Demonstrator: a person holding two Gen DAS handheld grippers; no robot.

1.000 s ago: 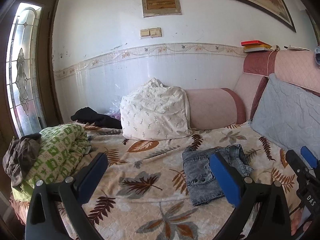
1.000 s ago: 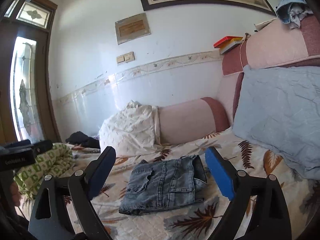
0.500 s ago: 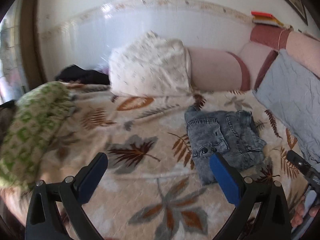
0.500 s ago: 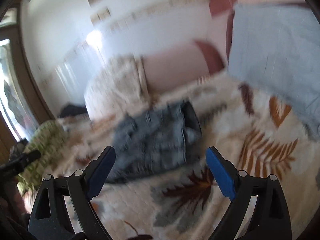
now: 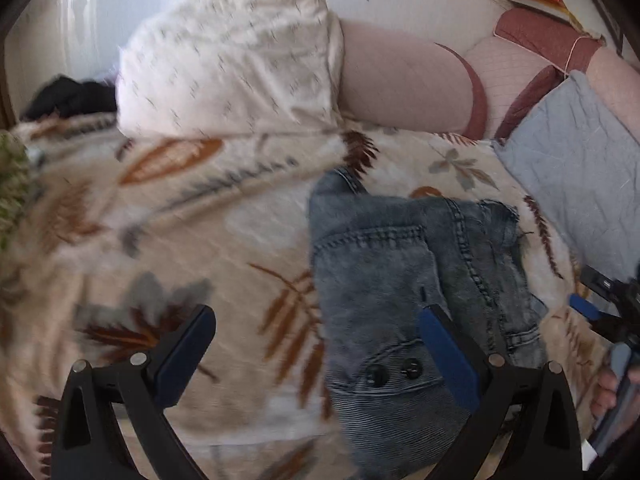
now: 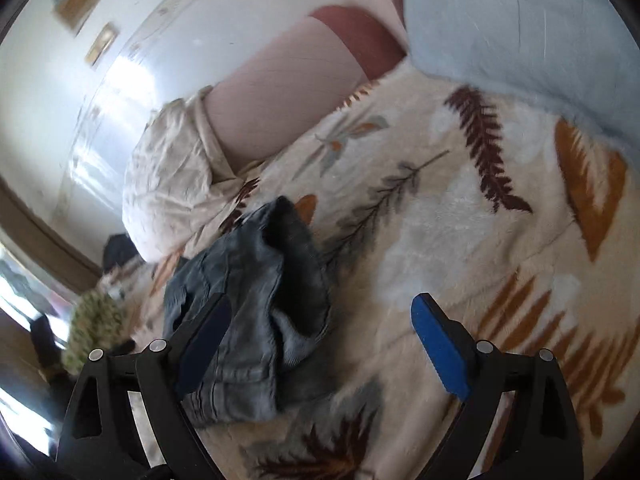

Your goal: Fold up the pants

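Observation:
The grey-blue denim pants (image 5: 404, 292) lie folded in a compact bundle on the leaf-patterned bedspread (image 5: 180, 240); they also show in the right wrist view (image 6: 256, 304). My left gripper (image 5: 316, 344) is open and empty, low over the bedspread, with its right finger over the pants' left part. My right gripper (image 6: 320, 336) is open and empty, its left finger over the pants' right edge. The right gripper also shows at the right edge of the left wrist view (image 5: 604, 312).
A white patterned pillow (image 5: 228, 60) and a pink bolster (image 5: 404, 84) lie against the wall behind. A grey-blue cushion (image 5: 576, 176) is at the right. A green patterned blanket (image 6: 96, 320) and dark clothes (image 5: 68, 96) lie at the left.
Both grippers have tilted down and moved closer to the pants, which now fill much more of each view. The jaws stay open. The pants have not moved.

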